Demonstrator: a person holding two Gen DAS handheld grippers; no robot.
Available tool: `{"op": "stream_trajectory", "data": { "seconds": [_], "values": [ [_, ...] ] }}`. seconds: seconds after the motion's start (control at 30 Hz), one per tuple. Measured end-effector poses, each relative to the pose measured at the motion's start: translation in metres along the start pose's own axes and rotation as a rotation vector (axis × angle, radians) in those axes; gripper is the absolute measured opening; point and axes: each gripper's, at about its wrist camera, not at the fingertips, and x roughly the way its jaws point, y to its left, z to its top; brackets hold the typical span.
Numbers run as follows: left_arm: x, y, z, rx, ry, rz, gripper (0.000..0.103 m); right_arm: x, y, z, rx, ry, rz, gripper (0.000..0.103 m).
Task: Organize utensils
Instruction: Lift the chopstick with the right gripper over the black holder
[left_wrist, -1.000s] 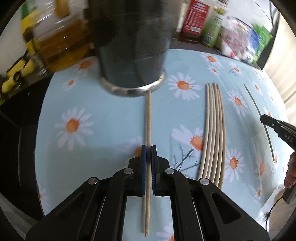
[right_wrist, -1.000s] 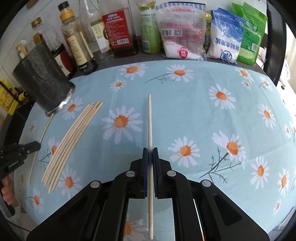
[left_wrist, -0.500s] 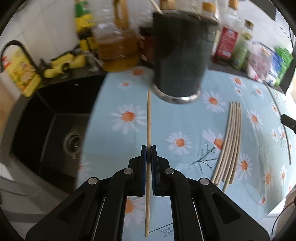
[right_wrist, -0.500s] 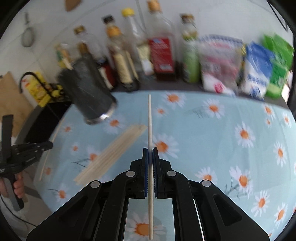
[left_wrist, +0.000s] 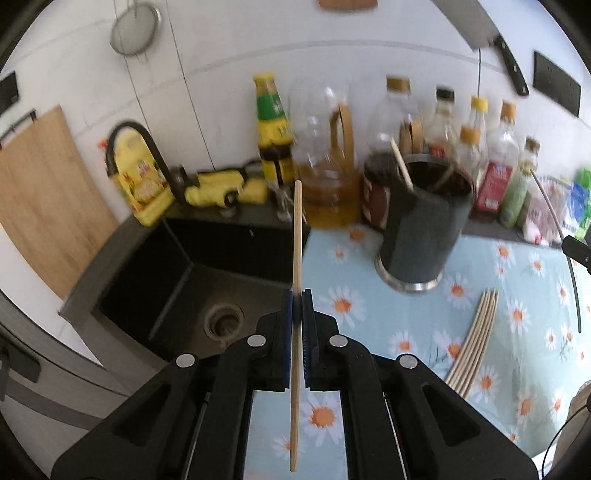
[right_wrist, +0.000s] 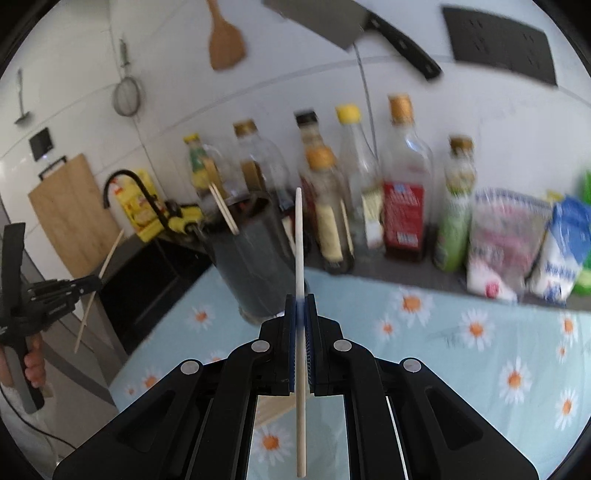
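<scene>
My left gripper (left_wrist: 297, 299) is shut on a wooden chopstick (left_wrist: 296, 236), held in the air over the sink edge. My right gripper (right_wrist: 301, 304) is shut on a pale chopstick (right_wrist: 299, 240), raised above the table. The dark utensil holder (left_wrist: 424, 229) stands at the table's back edge with chopsticks in it; it also shows in the right wrist view (right_wrist: 251, 258), just left of my right gripper. A bundle of several chopsticks (left_wrist: 474, 339) lies on the daisy tablecloth (left_wrist: 517, 332). The left gripper also shows at the left of the right wrist view (right_wrist: 88, 286).
A black sink (left_wrist: 207, 288) lies left of the table. Bottles of oil and sauce (right_wrist: 402, 177) and food bags (right_wrist: 509, 240) line the back wall. A cutting board (left_wrist: 40, 199) leans at far left. A cleaver (right_wrist: 354, 33) hangs on the wall.
Both grippers have lifted their chopsticks off the table and tilted up toward the wall. The utensil holder now shows its open top.
</scene>
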Motion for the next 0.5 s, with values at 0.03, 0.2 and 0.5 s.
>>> {"op": "stream_trajectory", "data": {
  "seconds": [0.03,0.2,0.5],
  "values": [
    [-0.003,0.002,0.006,-0.006,-0.012,-0.009,0.005,-0.003,0.003,0.006,-0.012,-0.018,0.006,0.005],
    [-0.012,0.007,0.036,-0.031,-0.079,-0.018,0.005,-0.012,0.015,0.04,-0.058,-0.098,0.038,0.005],
    [-0.037,0.004,0.091,-0.027,-0.232,-0.069,0.005,-0.012,0.034,0.093,-0.088,-0.206,0.123,0.005]
  ]
}}
